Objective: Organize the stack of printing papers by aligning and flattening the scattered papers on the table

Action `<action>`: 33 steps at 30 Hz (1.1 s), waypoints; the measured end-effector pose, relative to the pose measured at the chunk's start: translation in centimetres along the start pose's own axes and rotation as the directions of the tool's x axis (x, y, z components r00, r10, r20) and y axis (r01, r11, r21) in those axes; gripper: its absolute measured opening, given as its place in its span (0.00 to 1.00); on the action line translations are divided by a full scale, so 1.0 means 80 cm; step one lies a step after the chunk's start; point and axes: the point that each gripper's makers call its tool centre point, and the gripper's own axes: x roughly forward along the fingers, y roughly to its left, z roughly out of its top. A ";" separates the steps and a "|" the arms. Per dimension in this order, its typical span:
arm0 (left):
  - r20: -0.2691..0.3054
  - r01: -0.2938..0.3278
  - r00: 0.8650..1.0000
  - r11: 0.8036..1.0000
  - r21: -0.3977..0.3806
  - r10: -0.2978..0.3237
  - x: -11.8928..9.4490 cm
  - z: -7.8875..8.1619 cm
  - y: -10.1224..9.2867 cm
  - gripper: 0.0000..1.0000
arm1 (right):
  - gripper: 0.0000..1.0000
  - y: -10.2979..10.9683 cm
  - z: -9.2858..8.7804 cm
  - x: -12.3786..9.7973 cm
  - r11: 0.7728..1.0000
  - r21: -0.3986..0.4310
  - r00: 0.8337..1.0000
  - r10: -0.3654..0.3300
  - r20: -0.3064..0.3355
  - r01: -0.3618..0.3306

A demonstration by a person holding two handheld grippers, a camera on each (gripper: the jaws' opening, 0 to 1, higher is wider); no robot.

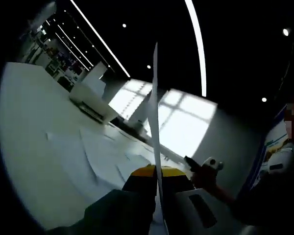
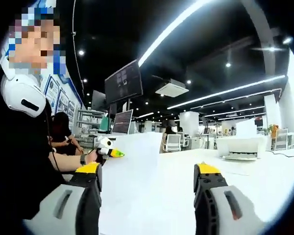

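Left hand-held gripper: your left hand-held gripper [image 1: 158, 178], with its yellow-tipped grey jaws, is pressed together on the bottom edge of a thin white sheet of printing paper [image 1: 155, 112]. The sheet stands edge-on and upright between the jaws, lifted off the desk, which looks like a way to carry it across to a stack.

Right hand-held gripper: your right hand-held gripper [image 2: 148, 180] has its jaws spread wide with nothing between them. It hangs low above the white desk [image 2: 264, 188], seemingly free to receive or steady paper.

Held sheet from the right side: in the right gripper view the same sheet shows as a broad white face [image 2: 132, 169] to the left of centre, with your left hand-held gripper [image 2: 110, 152] at its left edge, held by your hand.

Scattered papers: several loose white sheets [image 1: 95, 152] lie flat and overlapping at odd angles on the desk, to the left of the held sheet. They are not yet squared together, so the aligning appears to be at an early stage.

Far objects: a white boxy printer [image 2: 240, 147] sits far right on the desk, well apart from the papers.

Next concern: a single sheet pinched at one edge may flop, so keep it vertical until it is set down.
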 end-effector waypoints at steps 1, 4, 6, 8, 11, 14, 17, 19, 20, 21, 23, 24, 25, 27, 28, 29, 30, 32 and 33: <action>0.002 0.003 1.000 1.000 -0.005 -0.003 0.000 0.000 -0.001 0.05 | 0.82 0.002 -0.010 0.002 1.000 -0.011 0.999 -0.002 -0.037 0.002; 0.008 0.006 1.000 1.000 -0.010 -0.006 -0.001 0.002 0.000 0.05 | 0.83 0.007 -0.038 0.003 0.999 -0.046 0.993 -0.002 -0.118 -0.004; 0.010 0.006 1.000 1.000 -0.013 -0.006 -0.001 0.002 0.000 0.05 | 0.83 0.004 -0.061 0.000 0.998 -0.062 0.983 -0.002 -0.183 -0.009; 0.010 0.007 1.000 1.000 -0.011 -0.007 -0.001 0.002 -0.001 0.05 | 0.84 0.005 -0.078 0.003 0.998 -0.055 0.975 -0.002 -0.222 -0.011; 0.008 0.006 1.000 1.000 -0.008 -0.006 -0.002 0.002 -0.001 0.05 | 0.87 0.012 -0.103 0.006 0.998 -0.061 0.953 0.007 -0.304 -0.027; 0.012 0.006 1.000 1.000 -0.009 -0.006 -0.003 0.003 0.001 0.05 | 0.89 0.026 -0.110 0.010 0.998 -0.024 0.944 0.054 -0.326 -0.065; 0.013 0.008 1.000 1.000 -0.012 -0.008 -0.004 0.005 0.003 0.05 | 0.89 0.033 -0.122 0.011 0.996 -0.031 0.926 0.066 -0.372 -0.084; 0.012 0.009 1.000 1.000 -0.011 -0.009 -0.004 0.004 0.002 0.05 | 0.89 0.034 -0.131 0.011 0.994 -0.055 0.912 0.062 -0.405 -0.092; 0.012 0.010 1.000 1.000 -0.010 -0.010 -0.003 0.004 0.001 0.05 | 0.88 0.035 -0.134 0.011 0.994 -0.054 0.910 0.066 -0.409 -0.097; 0.011 0.011 1.000 1.000 -0.010 -0.011 -0.003 0.003 0.001 0.05 | 0.89 0.036 -0.137 0.012 0.993 -0.053 0.908 0.070 -0.413 -0.101; 0.011 0.012 1.000 1.000 -0.012 -0.012 -0.003 0.003 0.000 0.05 | 0.88 0.037 -0.141 0.012 0.993 -0.041 0.905 0.083 -0.418 -0.110; 0.011 0.012 1.000 1.000 -0.012 -0.011 -0.003 0.003 -0.001 0.05 | 0.88 0.038 -0.142 0.012 0.993 -0.032 0.903 0.089 -0.419 -0.112; 0.011 0.011 1.000 1.000 -0.011 -0.011 -0.003 0.002 -0.002 0.05 | 0.88 0.038 -0.143 0.012 0.993 -0.025 0.903 0.094 -0.419 -0.115; 0.010 0.012 1.000 1.000 -0.010 -0.011 -0.003 0.002 -0.001 0.05 | 0.87 0.038 -0.153 0.009 0.993 -0.029 0.889 0.092 -0.448 -0.118; 0.010 0.012 1.000 1.000 -0.010 -0.011 -0.003 0.002 -0.001 0.05 | 0.88 0.037 -0.158 0.008 0.992 -0.038 0.882 0.086 -0.464 -0.117; 0.010 0.012 1.000 1.000 -0.010 -0.012 -0.003 0.002 -0.001 0.05 | 0.88 0.034 -0.159 0.005 0.994 -0.023 0.884 0.085 -0.460 -0.107; 0.011 0.012 1.000 1.000 -0.011 -0.012 -0.003 0.002 -0.001 0.05 | 0.87 0.034 -0.160 0.003 0.995 -0.018 0.882 0.080 -0.465 -0.100; 0.010 0.011 1.000 1.000 -0.010 -0.011 -0.003 0.003 0.000 0.05 | 0.83 0.034 -0.166 0.002 0.995 0.006 0.876 0.094 -0.472 -0.103; 0.010 0.012 1.000 1.000 -0.010 -0.012 -0.003 0.003 0.000 0.05 | 0.82 0.037 -0.171 0.000 0.994 0.054 0.868 0.109 -0.485 -0.094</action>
